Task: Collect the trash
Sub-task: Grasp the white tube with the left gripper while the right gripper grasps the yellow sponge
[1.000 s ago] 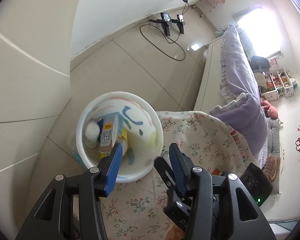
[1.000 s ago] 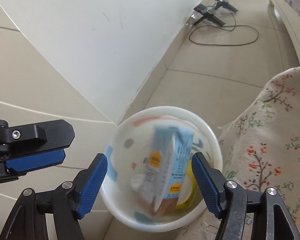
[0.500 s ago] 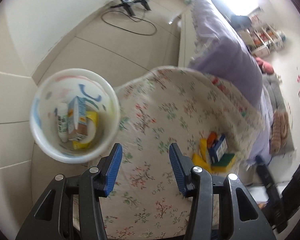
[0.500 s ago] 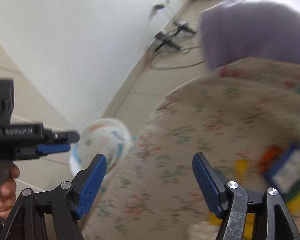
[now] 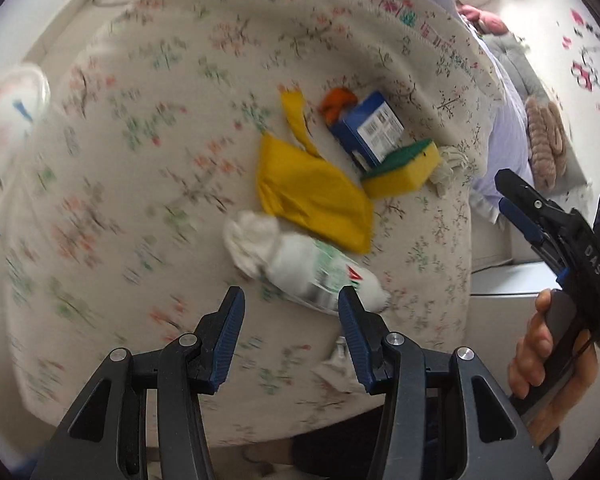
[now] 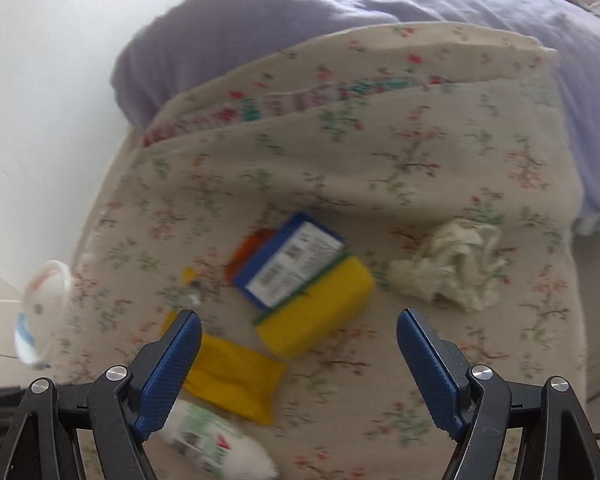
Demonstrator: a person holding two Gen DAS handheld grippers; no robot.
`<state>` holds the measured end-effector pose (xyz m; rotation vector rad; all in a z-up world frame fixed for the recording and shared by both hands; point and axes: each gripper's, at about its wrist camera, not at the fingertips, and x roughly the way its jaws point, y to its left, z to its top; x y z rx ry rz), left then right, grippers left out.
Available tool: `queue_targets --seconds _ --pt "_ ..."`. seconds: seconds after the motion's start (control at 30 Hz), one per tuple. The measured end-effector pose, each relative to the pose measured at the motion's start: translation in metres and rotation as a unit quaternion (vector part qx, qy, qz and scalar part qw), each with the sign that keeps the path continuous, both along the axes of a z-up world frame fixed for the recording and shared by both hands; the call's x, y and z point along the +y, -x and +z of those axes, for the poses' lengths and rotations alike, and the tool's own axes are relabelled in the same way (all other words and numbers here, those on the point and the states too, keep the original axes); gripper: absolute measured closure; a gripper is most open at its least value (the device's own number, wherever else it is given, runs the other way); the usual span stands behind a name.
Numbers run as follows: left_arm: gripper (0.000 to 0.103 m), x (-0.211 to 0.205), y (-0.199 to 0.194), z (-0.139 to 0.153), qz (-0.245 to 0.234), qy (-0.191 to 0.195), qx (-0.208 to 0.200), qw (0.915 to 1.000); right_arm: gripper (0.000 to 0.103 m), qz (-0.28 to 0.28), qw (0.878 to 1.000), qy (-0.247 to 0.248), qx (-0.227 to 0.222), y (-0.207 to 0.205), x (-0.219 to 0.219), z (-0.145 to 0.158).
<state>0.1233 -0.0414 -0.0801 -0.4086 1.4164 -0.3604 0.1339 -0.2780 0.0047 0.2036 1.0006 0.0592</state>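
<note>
Far left, off the edge of the floral cloth (image 5: 148,184), a white patterned bin (image 5: 8,108), badly blurred, seen again small at the left edge in the right wrist view (image 6: 40,312). Below centre in the left wrist view, the left gripper (image 5: 291,334), fingers spread apart and empty, hovering over the cloth just short of a white plastic bottle (image 5: 320,268) with green and red print, lying on its side. Touching the bottle's left end, a crumpled white tissue (image 5: 250,236). Just above these, a flat yellow wrapper (image 5: 312,196) with a narrow yellow strip (image 5: 296,120) running up from its top corner. Further right, an orange scrap (image 5: 338,100) tucked against a blue carton (image 5: 366,128) with a white barcode label, the carton leaning on a yellow sponge (image 5: 404,172) with a green scouring face. Right of the sponge, a pale crumpled paper wad (image 5: 450,166) near the cloth's edge. Near the right fingertip, a small whitish scrap (image 5: 336,364), too blurred to identify. Far right, the right gripper (image 5: 516,204) seen side-on, gripped by a bare hand (image 5: 548,360).

From the right wrist view, the right gripper (image 6: 299,364) spread wide and empty, above the cloth, with wrapper, carton, sponge and wad all lying ahead of or between its fingers. Behind the cloth, a lilac quilt (image 6: 340,28).
</note>
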Motion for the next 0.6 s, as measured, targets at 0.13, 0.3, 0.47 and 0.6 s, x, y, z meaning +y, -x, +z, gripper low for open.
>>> queue_targets --seconds 0.13,0.3,0.47,0.6 --pt "0.051 -0.014 0.007 -0.034 0.062 0.037 0.056 0.9958 0.018 -0.008 0.999 -0.034 0.011 0.005 -0.015 -0.003" --pt "0.051 -0.025 0.001 -0.051 0.106 0.059 0.062 0.9907 0.018 -0.02 0.998 -0.047 0.025 0.002 -0.023 -0.009" --pt "0.052 -0.038 -0.005 -0.052 0.124 0.061 0.053 0.9889 0.018 -0.02 0.998 -0.053 0.032 -0.001 -0.024 -0.013" --pt "0.07 -0.051 -0.01 -0.049 0.115 0.039 0.037 0.9919 0.018 -0.022 0.996 -0.075 0.046 -0.004 -0.029 -0.019"
